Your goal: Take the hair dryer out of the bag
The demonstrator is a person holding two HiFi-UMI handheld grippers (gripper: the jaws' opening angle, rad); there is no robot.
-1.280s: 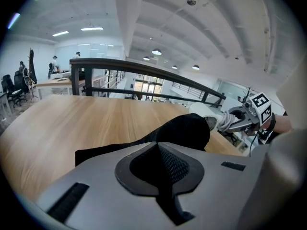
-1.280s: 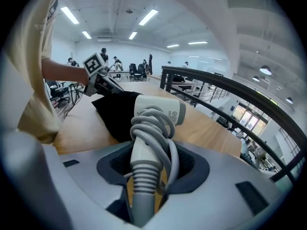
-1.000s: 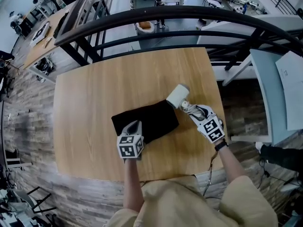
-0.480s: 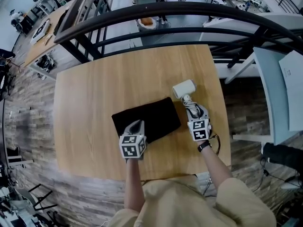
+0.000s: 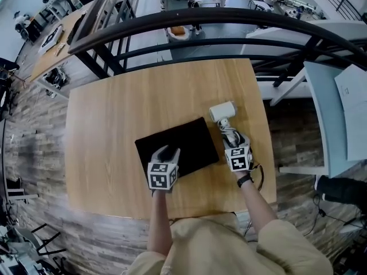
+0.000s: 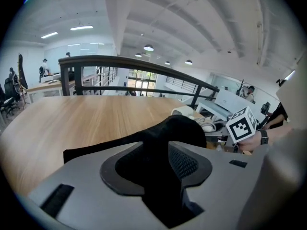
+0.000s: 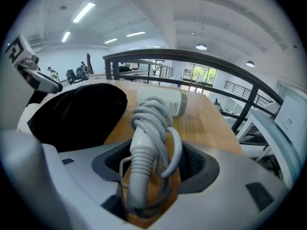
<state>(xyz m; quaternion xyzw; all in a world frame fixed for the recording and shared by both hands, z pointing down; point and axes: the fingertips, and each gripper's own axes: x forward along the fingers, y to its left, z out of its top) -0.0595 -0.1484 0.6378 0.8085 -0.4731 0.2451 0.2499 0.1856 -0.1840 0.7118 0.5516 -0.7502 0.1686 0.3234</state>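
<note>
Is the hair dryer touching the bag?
Apart. The right gripper view shows a strip of bare table between the hair dryer and the bag.

White hair dryer (image 5: 223, 112), cord wound round its handle, outside and just beside the flat black bag (image 5: 189, 143)

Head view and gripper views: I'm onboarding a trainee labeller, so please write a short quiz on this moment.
1. True or false: the white hair dryer is inside the flat black fabric bag.
2. What stands between the right gripper's jaws? A the dryer's cord-wrapped handle; B bag fabric; C nothing.
3. Fill in: in the head view the dryer lies to the bag's ___.
Key: 1 false, it lies on the light wooden table. 2 A; the jaws have just been opening and stand apart round it. 3 right.
</note>
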